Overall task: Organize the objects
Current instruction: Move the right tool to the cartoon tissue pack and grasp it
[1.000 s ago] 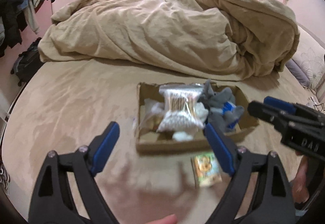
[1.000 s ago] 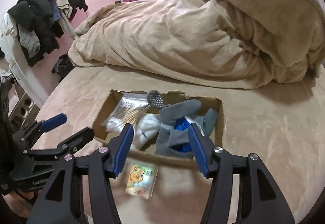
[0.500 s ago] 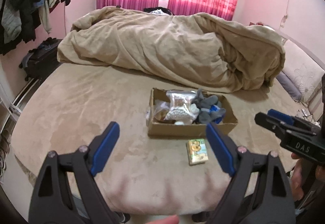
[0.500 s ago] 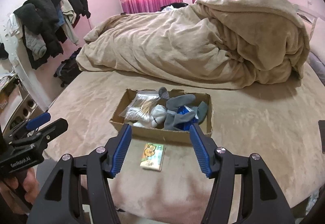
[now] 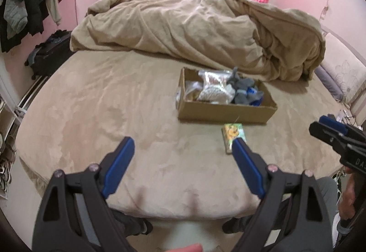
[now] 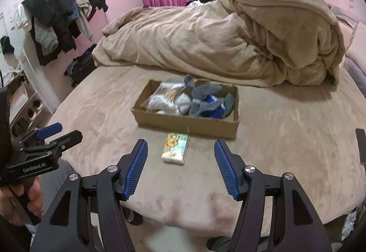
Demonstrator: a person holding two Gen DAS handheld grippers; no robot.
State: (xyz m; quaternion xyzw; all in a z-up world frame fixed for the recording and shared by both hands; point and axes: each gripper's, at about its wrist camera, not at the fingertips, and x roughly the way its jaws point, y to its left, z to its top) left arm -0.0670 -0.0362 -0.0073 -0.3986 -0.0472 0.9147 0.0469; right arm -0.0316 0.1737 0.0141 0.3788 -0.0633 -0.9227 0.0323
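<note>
**One packet left outside the box**

The box (image 6: 187, 125) sits mid-bed (image 6: 286, 149), already holding socks (image 6: 205, 101) and a bagged bundle (image 6: 167, 97), likely gathered for tidying. The packet (image 6: 175, 148) lies just before it, uncollected. Both tools, left tool (image 5: 183, 149) and right tool (image 6: 180, 156), hover released and empty, well short of it. Lettering on the tool bodies is only partly legible.

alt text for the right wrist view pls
The open right gripper hovers over a tan bed, aimed at a small colourful packet lying just in front of a cardboard box of socks and bagged items. The left gripper shows at left.
</note>
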